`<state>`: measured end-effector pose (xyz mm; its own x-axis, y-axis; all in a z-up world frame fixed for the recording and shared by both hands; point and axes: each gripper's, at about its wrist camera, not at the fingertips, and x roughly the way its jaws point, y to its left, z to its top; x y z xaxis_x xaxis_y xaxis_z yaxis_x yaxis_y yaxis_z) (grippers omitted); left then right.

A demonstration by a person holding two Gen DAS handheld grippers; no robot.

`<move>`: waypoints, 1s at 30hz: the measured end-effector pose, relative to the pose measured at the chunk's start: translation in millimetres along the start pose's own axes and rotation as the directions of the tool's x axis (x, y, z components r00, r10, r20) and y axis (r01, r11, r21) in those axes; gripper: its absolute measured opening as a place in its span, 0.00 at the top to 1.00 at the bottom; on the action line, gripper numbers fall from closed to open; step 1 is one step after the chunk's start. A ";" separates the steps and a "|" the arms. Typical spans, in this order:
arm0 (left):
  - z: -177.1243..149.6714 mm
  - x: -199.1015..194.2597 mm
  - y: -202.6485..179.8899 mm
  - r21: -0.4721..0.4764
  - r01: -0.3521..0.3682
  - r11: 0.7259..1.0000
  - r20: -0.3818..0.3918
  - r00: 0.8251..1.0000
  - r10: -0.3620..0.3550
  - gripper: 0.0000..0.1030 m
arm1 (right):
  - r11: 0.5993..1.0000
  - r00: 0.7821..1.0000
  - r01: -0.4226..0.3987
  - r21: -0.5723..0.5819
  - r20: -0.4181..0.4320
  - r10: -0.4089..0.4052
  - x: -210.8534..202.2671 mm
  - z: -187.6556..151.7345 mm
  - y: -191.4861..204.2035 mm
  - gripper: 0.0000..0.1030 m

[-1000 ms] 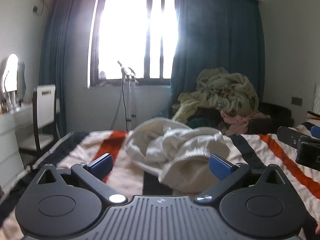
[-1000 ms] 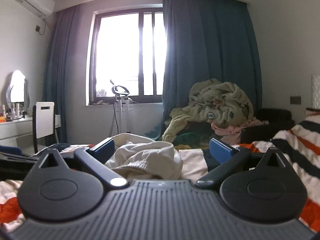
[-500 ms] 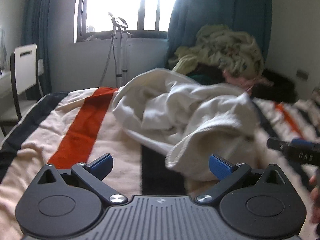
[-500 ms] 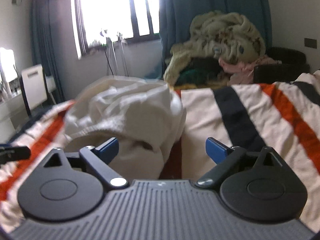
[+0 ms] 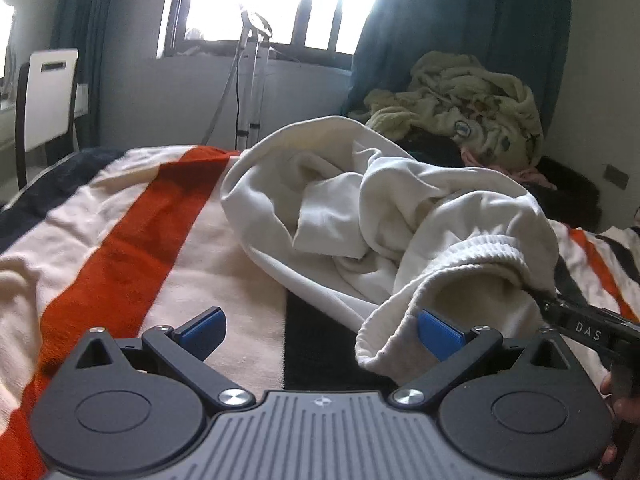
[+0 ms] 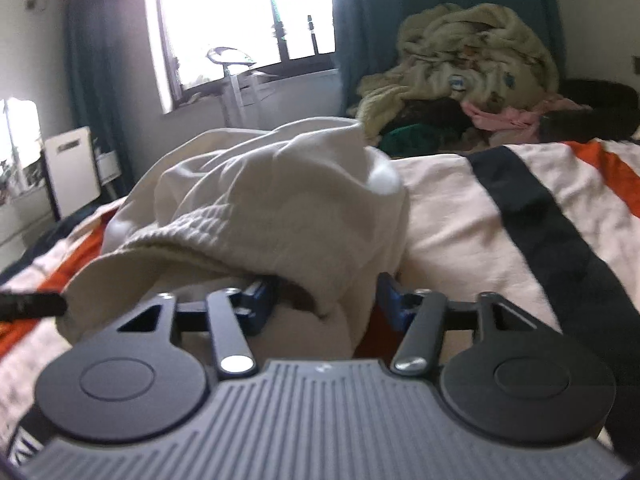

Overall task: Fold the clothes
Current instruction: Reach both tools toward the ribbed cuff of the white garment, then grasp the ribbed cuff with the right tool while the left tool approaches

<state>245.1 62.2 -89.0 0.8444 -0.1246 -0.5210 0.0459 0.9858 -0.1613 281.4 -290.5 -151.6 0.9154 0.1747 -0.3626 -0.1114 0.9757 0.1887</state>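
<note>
White crumpled sweatshirt (image 5: 400,216) on striped blanket (image 5: 120,232), your left gripper (image 5: 320,330) spread wide beside its ribbed hem, your right gripper (image 6: 324,300) closing around hem fabric, not yet pinched.

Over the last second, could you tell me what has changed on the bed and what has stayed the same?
Both grippers came down and in toward the white sweatshirt. The right gripper now has its ribbed hem between its jaws, which are closing. The left gripper stayed open, its right pad at the same hem. The sweatshirt remains crumpled on the striped blanket; the laundry pile is unmoved.
</note>
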 end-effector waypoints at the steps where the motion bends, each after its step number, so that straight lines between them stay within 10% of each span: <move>1: 0.7 0.4 1.7 -0.019 0.012 1.000 -0.001 1.000 -0.012 0.00 | 1.000 1.000 -0.002 0.003 0.014 0.002 -1.0 1.9 0.1 0.51; 10: -1.7 -27.7 -0.5 -0.130 0.132 0.983 0.076 0.989 -0.123 0.00 | 0.999 0.974 -0.040 0.035 0.223 0.032 -41.6 37.9 1.1 0.80; 19: -9.9 -94.0 -40.8 0.032 0.213 0.977 0.214 0.953 -0.215 0.00 | 0.993 0.903 -0.106 -0.057 0.412 0.120 -145.6 73.3 15.6 0.85; 25: -18.6 -142.9 -75.3 0.206 0.336 0.919 0.211 0.902 -0.377 0.00 | 0.960 0.878 -0.091 -0.264 0.434 0.202 -214.7 63.7 45.0 0.85; 30: -37.6 -172.9 -99.8 0.298 0.407 0.863 0.162 0.870 -0.466 0.00 | 0.926 0.909 -0.220 -0.307 0.279 0.309 -219.5 53.0 52.9 0.83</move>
<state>74.4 -18.9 -14.3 0.7995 -0.5497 -0.2421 0.5426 0.8338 -0.1017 95.1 -284.2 -13.6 0.9058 0.4234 -0.0165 -0.4237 0.9054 -0.0256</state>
